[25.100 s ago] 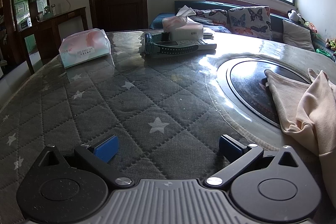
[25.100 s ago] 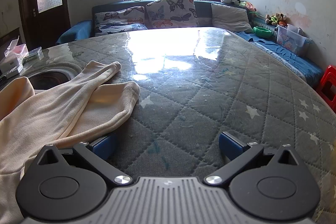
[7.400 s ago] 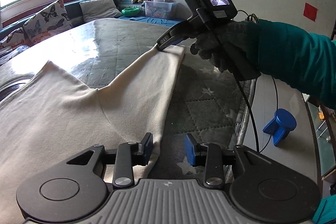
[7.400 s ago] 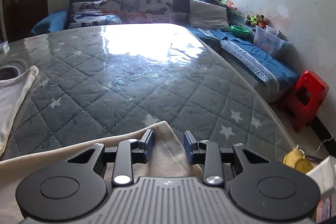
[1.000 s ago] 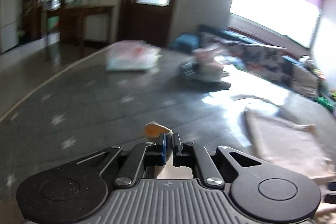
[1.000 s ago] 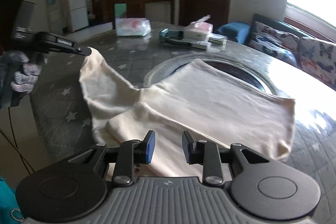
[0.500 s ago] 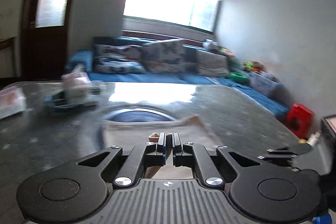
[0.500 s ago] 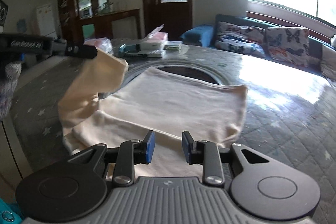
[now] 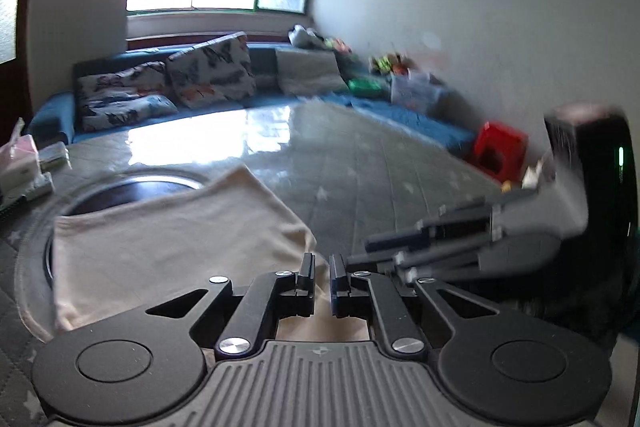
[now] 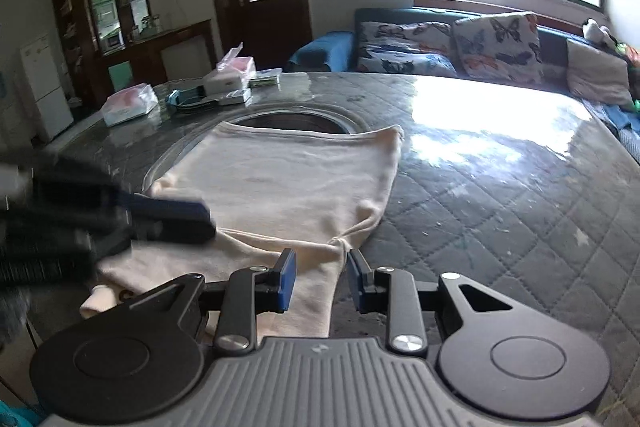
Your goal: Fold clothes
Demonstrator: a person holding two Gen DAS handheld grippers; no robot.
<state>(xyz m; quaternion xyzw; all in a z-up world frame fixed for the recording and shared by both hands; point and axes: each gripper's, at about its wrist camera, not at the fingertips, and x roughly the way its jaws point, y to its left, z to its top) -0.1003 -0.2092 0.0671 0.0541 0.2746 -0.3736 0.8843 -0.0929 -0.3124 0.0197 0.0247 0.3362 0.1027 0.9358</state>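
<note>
Cream garment (image 10: 296, 183) lies part-folded on bench (image 10: 500, 179), far edge over round inset. Left tongs (image 9: 322, 273) opening – narrow gap, folded sleeve between, pads off it. Right tongs (image 10: 320, 277) part open, empty, straddling bunched corner – risk: snag drags fold askew.

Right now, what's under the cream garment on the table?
The garment lies on the quilted table cover, its far edge over the round dark inset. How much of the inset it hides, I can't see.
</note>
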